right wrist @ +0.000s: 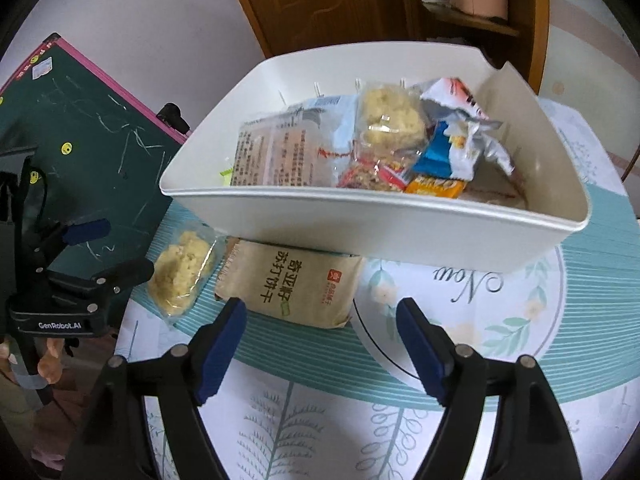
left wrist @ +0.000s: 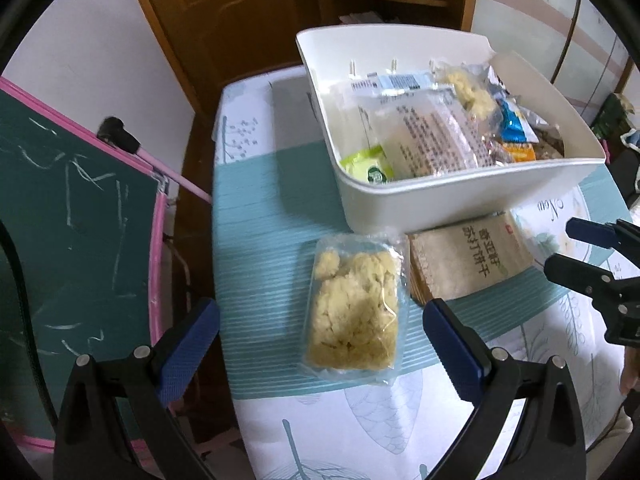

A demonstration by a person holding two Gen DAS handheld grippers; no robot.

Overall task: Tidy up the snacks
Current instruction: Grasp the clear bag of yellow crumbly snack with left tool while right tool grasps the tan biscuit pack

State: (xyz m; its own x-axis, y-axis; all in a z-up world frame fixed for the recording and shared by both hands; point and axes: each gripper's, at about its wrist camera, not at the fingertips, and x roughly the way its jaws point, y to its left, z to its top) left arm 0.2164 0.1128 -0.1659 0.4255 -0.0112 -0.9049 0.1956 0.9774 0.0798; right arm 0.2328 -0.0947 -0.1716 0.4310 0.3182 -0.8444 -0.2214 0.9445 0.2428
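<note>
A white plastic bin (left wrist: 460,196) (right wrist: 360,224) stands on the table with several snack packets inside. In front of it lie two loose snacks: a clear packet of pale crumbly cake (left wrist: 354,308) (right wrist: 180,270) and a brown cracker packet (left wrist: 468,260) (right wrist: 292,284) with dark print. My left gripper (left wrist: 320,340) hangs open just above the cake packet, which shows between its blue pads. My right gripper (right wrist: 320,340) is open just short of the cracker packet, nothing between its fingers. Each gripper also shows in the other's view, the right gripper (left wrist: 576,244) and the left gripper (right wrist: 116,248).
The table wears a teal and white leaf-print cloth (left wrist: 260,240) (right wrist: 520,320). A green chalkboard with a pink frame (left wrist: 80,220) (right wrist: 80,128) leans close at the table's left edge. A brown wooden door and shelf (left wrist: 240,12) stand behind. A hand (right wrist: 50,364) holds the left gripper.
</note>
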